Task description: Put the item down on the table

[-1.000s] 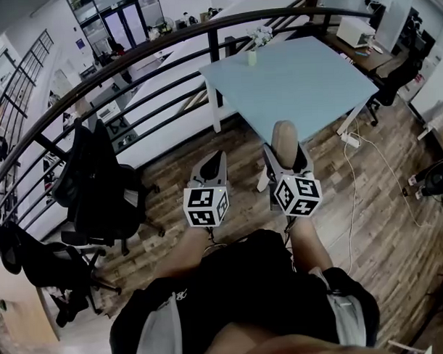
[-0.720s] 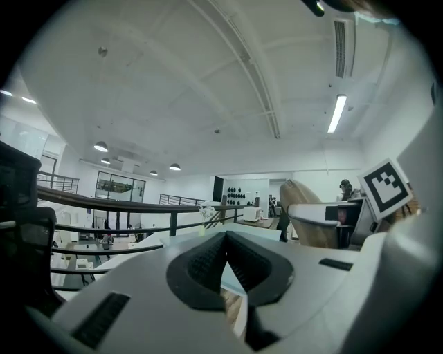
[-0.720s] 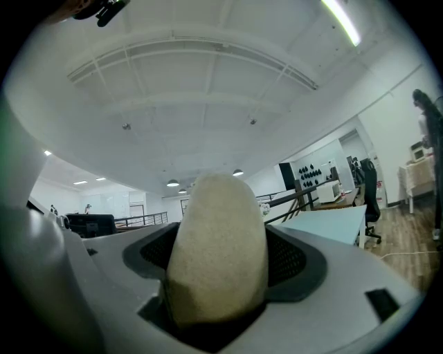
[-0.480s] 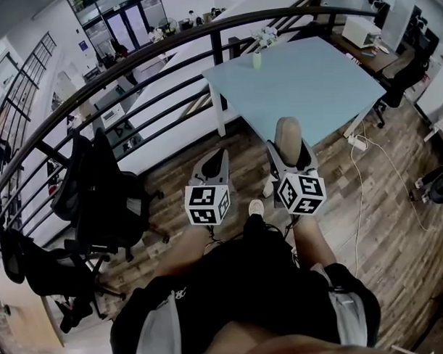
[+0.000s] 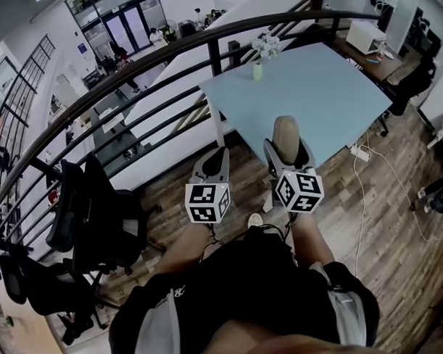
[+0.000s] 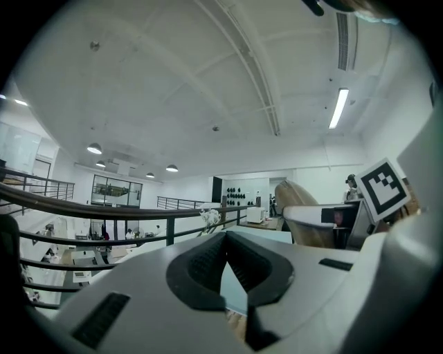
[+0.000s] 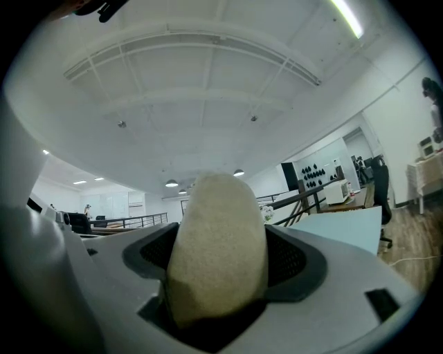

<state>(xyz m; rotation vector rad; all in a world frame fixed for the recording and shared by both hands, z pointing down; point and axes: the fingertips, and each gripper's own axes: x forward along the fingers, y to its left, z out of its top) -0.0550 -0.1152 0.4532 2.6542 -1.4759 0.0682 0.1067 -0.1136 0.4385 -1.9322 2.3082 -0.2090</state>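
Right gripper [image 5: 286,150] clamped on beige oval item [image 5: 284,133], end sticking up past the jaws; item held in the air near the front edge of the light-blue table [image 5: 327,89] (not resting on it); left gripper [image 5: 212,164] just beside, jaws together, nothing between; small flower vase [image 5: 259,57] at table's far edge by dark railing [image 5: 166,45]

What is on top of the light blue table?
A small vase of white flowers stands near the table's far edge. The beige item in the right gripper covers part of the near edge.
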